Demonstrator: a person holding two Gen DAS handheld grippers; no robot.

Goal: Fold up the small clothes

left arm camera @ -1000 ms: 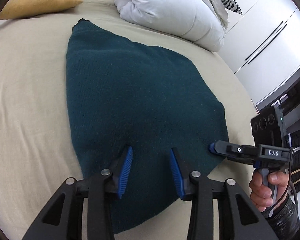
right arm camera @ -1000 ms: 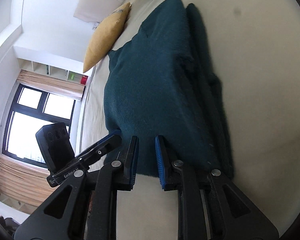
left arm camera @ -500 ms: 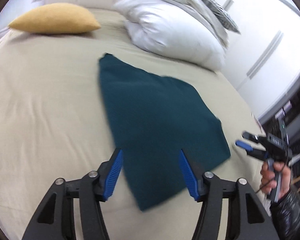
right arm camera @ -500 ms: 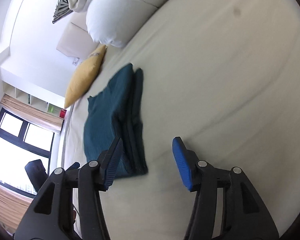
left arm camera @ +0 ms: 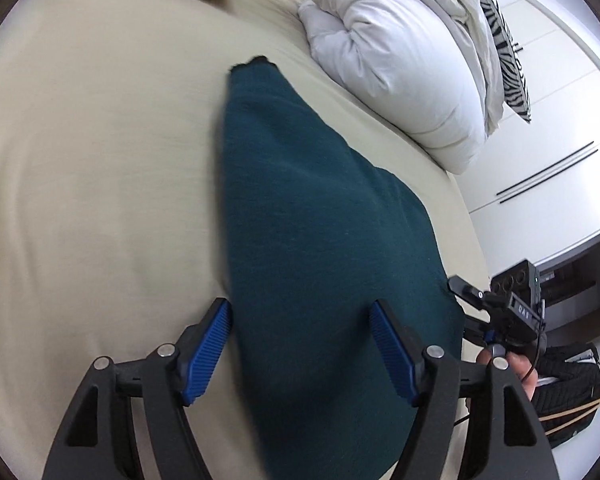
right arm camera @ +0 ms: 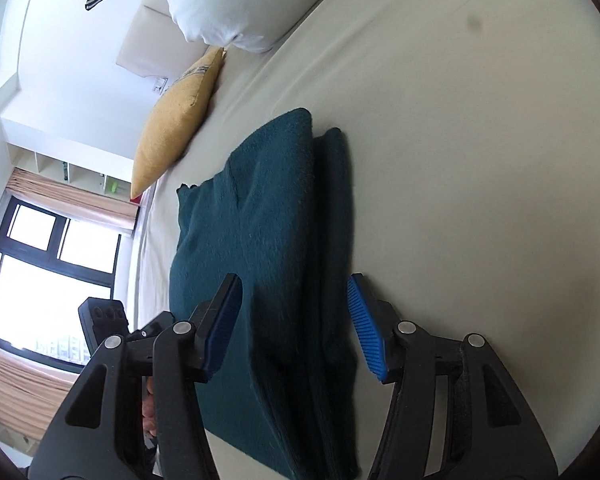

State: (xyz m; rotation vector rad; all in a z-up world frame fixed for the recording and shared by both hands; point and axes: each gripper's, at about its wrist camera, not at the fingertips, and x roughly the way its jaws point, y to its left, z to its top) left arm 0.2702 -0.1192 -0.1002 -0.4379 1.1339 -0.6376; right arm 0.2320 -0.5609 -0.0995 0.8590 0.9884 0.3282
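Note:
A dark teal knitted garment [left arm camera: 312, 208] lies folded flat on the beige bed sheet [left arm camera: 100, 160]. My left gripper [left arm camera: 298, 312] hovers over its near end with jaws opening; the cloth shows between the fingers, but the blue pads do not press on it. In the right wrist view the same garment [right arm camera: 260, 216] shows stacked layers along its right edge. My right gripper [right arm camera: 294, 288] stands open over that layered edge, holding nothing. From the left wrist view, the right gripper [left arm camera: 466, 308] sits at the garment's right corner, held by a hand.
A yellow pillow [right arm camera: 176, 120] and a white duvet [left arm camera: 400, 60] with a zebra-striped pillow [left arm camera: 504, 40] lie at the head of the bed. White wardrobe doors [left arm camera: 560, 140] and a black bag [left arm camera: 568, 392] stand past the bed's right side. A window [right arm camera: 52, 280] is on the left.
Both grippers opened wider. They drew back from the garment, then came close over it again. The right gripper, nearly shut at the cloth's edge before, now straddles the layered edge.

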